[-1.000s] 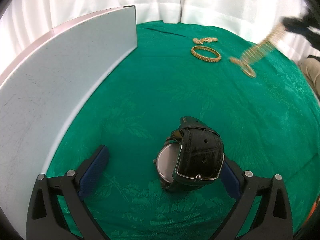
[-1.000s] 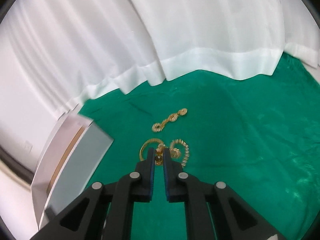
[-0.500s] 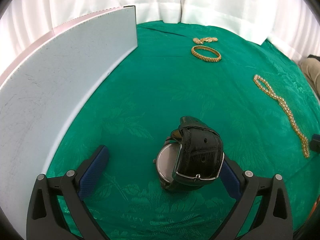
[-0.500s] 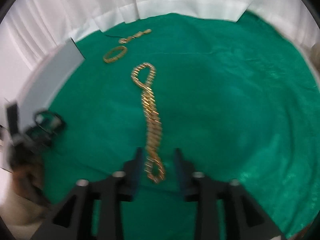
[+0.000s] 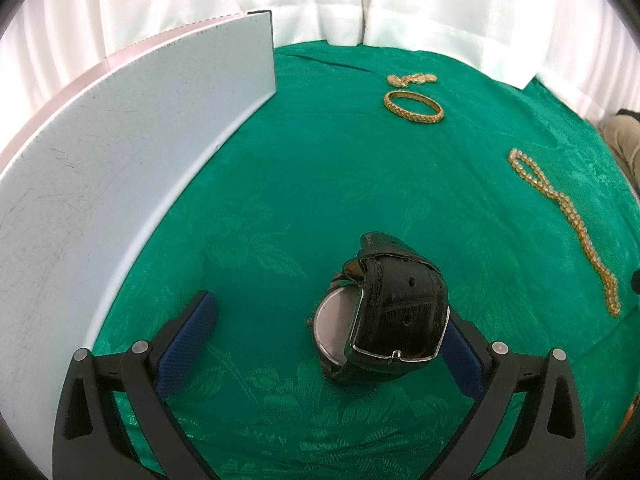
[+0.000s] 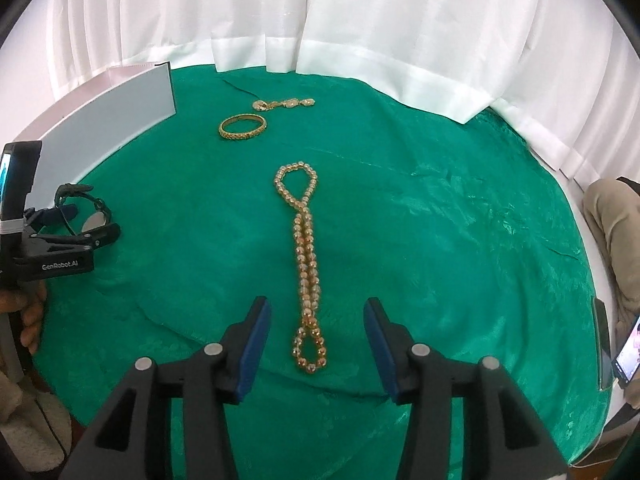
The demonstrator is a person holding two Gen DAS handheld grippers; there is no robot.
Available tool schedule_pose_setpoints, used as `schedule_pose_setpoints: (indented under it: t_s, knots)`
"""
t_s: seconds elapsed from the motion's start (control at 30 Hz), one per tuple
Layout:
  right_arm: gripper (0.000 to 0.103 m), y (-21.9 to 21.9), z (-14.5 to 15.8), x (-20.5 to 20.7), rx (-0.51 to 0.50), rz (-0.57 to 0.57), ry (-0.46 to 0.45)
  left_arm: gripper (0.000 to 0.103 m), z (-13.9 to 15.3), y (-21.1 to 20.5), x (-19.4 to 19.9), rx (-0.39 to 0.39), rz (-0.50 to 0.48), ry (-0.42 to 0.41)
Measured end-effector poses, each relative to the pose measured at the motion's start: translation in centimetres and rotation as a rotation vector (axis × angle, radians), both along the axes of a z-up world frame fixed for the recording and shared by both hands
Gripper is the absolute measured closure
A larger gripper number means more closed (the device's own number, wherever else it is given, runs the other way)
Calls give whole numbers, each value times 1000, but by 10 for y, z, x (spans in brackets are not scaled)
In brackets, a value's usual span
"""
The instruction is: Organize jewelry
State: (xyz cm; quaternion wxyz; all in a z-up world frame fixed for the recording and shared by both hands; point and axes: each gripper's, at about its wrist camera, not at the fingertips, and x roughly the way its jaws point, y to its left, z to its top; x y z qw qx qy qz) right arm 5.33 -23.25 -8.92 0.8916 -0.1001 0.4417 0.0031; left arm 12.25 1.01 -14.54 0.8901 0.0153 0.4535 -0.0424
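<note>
On your desk you have one bead necklace in the frame's centre, one gold bangle and one gold pendant chain at upper centre, one black watch, and one white box at upper left.

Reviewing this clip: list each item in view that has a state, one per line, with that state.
Bead necklace: laid out straight on the cloth, not gripped.
Right gripper: jaws opening, astride the necklace's near loop, pads clear of it.
Watch: strap buckled shut, lying on the cloth.
Left gripper: open around the watch.
Bangle: lying flat.
Gold chain piece: lying flat beyond the bangle.
</note>
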Motion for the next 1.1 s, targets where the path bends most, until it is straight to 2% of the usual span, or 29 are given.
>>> schedule_pose_setpoints:
  t_s: [0.17, 0.37, 0.47, 0.6, 0.83, 0.93, 1.0, 1.07, 1.1]
  knots:
    - [54, -1, -2, -3, -1, -3, 7, 1, 0, 0, 0, 0, 0, 0]
    - [54, -15, -2, 10, 70, 2, 43, 1, 1, 4, 0, -12, -38, 27]
    - [54, -25, 0, 21, 112, 16, 71, 1, 8, 12, -8, -57, -96, 62]
    - [54, -23, -4, 38, 145, 64, 134, 1, 18, 29, -22, -127, -118, 80]
    - [54, -17, -9, 51, 193, 52, 155, 2, 33, 27, -32, -123, -136, 46]
    - [54, -18, -13, 58, 223, 40, 164, 10, 42, 20, -28, -90, -124, 19]
    - [54, -17, -14, 65, 212, 46, 166, 20, 46, 13, -26, -61, -125, 3]
    - [54, -10, -17, 75, 197, 66, 170, 23, 48, 8, -23, -24, -118, -6]
    - [54, -6, -19, 81, 194, 80, 169, 30, 47, 5, -22, -5, -119, -5]
